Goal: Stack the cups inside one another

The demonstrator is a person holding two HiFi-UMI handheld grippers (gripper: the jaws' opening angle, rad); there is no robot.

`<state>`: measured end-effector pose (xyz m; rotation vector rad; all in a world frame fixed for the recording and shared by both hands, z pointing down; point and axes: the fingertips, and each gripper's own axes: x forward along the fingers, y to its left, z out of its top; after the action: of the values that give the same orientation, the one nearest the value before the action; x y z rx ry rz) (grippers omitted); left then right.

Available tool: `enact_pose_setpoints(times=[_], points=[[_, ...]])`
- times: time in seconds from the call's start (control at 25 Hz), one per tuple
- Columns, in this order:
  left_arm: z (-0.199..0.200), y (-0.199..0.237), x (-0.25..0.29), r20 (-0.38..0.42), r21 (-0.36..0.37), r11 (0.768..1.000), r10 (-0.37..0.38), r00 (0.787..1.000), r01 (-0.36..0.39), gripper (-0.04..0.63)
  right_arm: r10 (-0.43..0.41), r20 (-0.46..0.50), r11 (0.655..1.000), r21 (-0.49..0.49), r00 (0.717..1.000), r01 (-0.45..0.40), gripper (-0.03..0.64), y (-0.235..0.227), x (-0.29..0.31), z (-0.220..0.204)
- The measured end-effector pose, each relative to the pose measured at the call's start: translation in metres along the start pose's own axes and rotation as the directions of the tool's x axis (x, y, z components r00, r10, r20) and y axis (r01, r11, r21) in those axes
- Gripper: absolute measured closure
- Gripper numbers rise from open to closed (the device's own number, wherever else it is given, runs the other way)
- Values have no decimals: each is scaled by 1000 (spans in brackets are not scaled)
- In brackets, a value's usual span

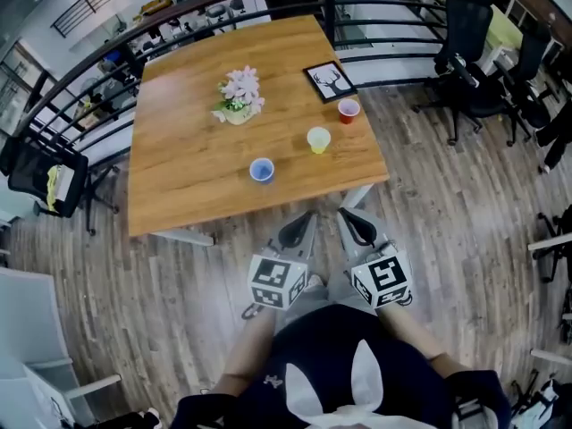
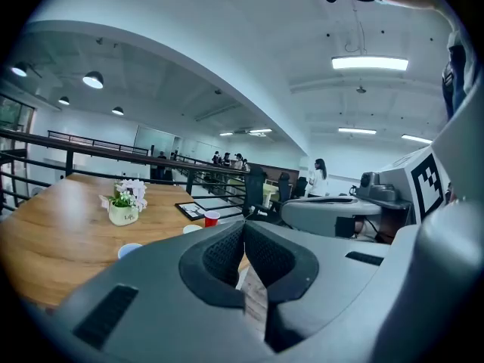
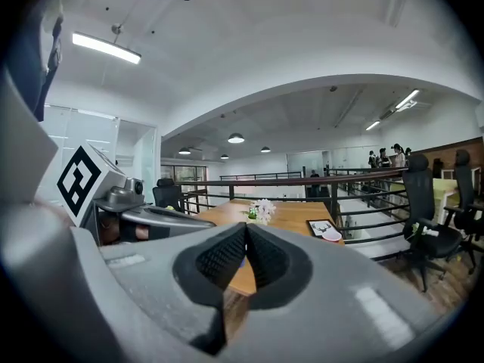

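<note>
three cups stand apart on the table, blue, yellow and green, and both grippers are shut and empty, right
One slip: the third cup is red, not green. The head view shows the blue cup, yellow cup and red cup apart on the table. The left gripper and right gripper are shut and empty.

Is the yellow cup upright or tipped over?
Upright: the yellow cup stands on the table, its round open mouth facing up.

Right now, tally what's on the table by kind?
Cups: 3, namely blue cup, yellow cup, red cup
flower pot: 1
framed picture: 1
Total: 5
</note>
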<state>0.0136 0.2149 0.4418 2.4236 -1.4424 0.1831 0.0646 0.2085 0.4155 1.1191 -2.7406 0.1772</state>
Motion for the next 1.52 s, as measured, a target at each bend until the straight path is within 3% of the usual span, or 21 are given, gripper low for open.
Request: enact_pose_setpoints(times=[0.4, 0.92, 1.12, 1.24, 1.52], points=[[0, 20, 2, 3, -21, 1000, 13, 1000, -12, 575, 20, -14, 1000, -10, 1000, -20, 618, 5, 20, 1], [5, 96, 14, -14, -49, 991, 124, 992, -124, 575, 130, -8, 989, -66, 992, -130, 617, 16, 99, 9], [9, 126, 19, -21, -54, 983, 172, 985, -173, 575, 185, -4, 981, -53, 983, -185, 522, 12, 132, 16], [12, 146, 16, -21, -62, 975, 214, 977, -215, 575, 224, -14, 973, -58, 975, -224, 422, 14, 154, 19], [19, 189, 10, -15, -89, 944, 317, 948, -317, 575, 329, -46, 939, -89, 943, -332, 354, 25, 202, 23]])
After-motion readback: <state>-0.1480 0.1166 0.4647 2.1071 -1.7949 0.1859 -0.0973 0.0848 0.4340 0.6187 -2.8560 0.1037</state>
